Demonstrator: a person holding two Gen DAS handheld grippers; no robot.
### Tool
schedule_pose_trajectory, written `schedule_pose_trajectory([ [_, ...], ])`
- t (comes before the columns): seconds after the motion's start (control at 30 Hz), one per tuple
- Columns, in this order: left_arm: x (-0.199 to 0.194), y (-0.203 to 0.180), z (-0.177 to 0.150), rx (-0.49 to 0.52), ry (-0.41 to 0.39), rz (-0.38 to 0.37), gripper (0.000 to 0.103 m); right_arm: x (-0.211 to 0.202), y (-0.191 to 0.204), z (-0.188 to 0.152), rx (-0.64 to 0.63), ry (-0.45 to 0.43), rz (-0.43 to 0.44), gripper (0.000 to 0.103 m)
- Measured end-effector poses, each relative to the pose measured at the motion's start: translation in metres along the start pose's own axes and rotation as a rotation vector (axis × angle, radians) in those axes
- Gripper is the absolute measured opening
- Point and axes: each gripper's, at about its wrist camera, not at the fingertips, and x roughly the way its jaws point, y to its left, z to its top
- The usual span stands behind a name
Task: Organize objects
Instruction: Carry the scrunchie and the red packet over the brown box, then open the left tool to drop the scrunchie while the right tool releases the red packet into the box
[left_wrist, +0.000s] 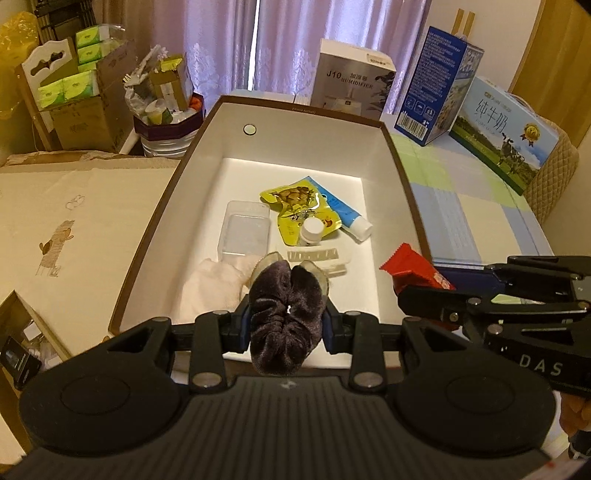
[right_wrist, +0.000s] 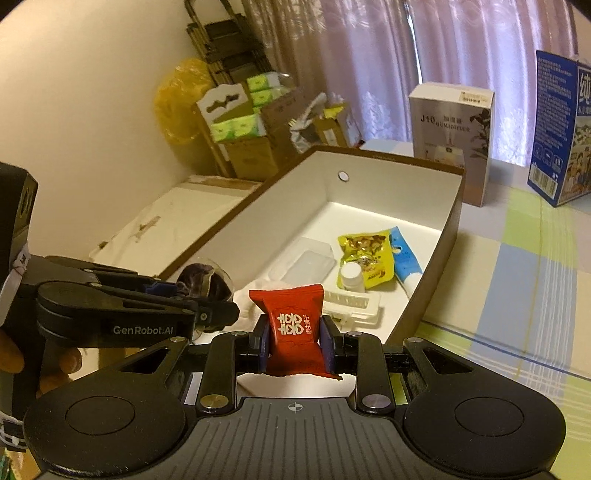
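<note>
My left gripper (left_wrist: 288, 325) is shut on a dark purple velvet scrunchie (left_wrist: 286, 302), held over the near end of the open white box (left_wrist: 314, 110). My right gripper (right_wrist: 295, 341) is shut on a red snack packet (right_wrist: 293, 328), also at the box's near end, just right of the left gripper (right_wrist: 207, 295). The red packet (left_wrist: 413, 273) shows over the box's right rim in the left wrist view. Inside the box lie a clear plastic case (left_wrist: 245, 230), a yellow snack pouch (left_wrist: 299, 206), a blue tube (left_wrist: 345, 214), a small white bottle (left_wrist: 310, 230), a white comb-like piece (left_wrist: 314, 256) and a pale cloth (left_wrist: 214, 284).
A humidifier carton (left_wrist: 351, 79) and blue milk cartons (left_wrist: 436, 92) stand behind and right of the box on a checked cloth (right_wrist: 517, 277). To the left lie a cream sheet (left_wrist: 74, 229) and stacked cardboard boxes (left_wrist: 81, 99). A person's fingers (right_wrist: 70, 360) hold the left gripper.
</note>
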Motion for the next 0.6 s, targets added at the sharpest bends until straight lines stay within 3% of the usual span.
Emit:
schedule_pose_trajectory([
  [0.53,0.048,0.012,0.012,0.028,0.100,-0.059,0.034,0.028,-0.007,0.008,0.028,0.053,-0.064,0.025],
  [0.6,0.051,0.011,0.012,0.033,0.107,-0.062,0.039,0.029,-0.008,0.009,0.032,0.055,-0.068,0.025],
])
